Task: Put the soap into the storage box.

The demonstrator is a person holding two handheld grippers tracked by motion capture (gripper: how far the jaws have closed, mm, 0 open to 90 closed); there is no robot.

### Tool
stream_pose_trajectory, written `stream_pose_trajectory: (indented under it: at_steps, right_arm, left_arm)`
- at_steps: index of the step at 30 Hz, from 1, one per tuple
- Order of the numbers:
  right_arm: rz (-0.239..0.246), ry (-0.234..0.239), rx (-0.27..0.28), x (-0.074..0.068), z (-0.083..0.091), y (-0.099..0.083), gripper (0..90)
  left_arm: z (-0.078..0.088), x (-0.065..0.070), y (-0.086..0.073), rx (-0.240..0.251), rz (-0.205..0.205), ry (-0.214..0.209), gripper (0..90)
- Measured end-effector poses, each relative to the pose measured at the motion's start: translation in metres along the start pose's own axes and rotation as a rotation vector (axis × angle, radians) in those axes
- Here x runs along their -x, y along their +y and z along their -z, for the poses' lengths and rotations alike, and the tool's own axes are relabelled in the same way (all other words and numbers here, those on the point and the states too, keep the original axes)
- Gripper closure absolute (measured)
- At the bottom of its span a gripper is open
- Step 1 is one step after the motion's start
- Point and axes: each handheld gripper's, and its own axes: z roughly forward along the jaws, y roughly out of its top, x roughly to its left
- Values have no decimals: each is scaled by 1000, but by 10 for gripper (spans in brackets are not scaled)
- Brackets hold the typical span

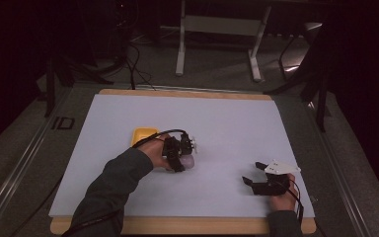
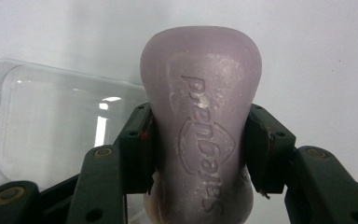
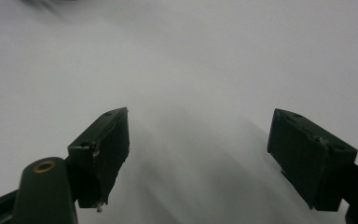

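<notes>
White mat (image 1: 227, 123) covers the wooden table (image 1: 187, 225); all places given relative to the mat.

Left gripper (image 1: 181, 153) sits near mat centre, a bit toward the left and near side, held by the left hand (image 1: 154, 150) with a dark sleeve coming in from the bottom edge. In the left gripper view its jaws are closed tight on a pale purple soap bar (image 2: 200, 126), pads pressing both narrowed sides at the bar's waist. Bar has raised lettering on the face and is waisted in shape, rounded far end sticking out past the jaws. In the high view the soap (image 1: 188, 161) shows as a pale lump right at the gripper tips, low to the mat; can't tell if it's touching the surface.

Clear plastic tray (image 2: 51, 121) lies on the mat just beside the soap, on the left in the left gripper view. Yellow dish (image 1: 143, 134) on the mat just beyond the left hand, partly hidden by hand and cable.

Right gripper (image 1: 255, 173) is near the mat's front right corner, held by the right hand (image 1: 284, 197), grey plate on top. Right gripper view: jaws spread wide apart, nothing between them, just bare mat below.

Floor and a metal stand (image 1: 217, 34) beyond the mat's far edge, dim.
</notes>
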Motion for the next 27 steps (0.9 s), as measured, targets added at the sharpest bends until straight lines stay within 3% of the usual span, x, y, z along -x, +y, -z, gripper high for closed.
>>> stream_pose_trajectory:
  at_steps: [27]
  right_arm:
    - [-2, 0, 2, 0, 1, 0, 204]
  left_arm:
    - [17, -18, -16, 38, 87, 16, 499]
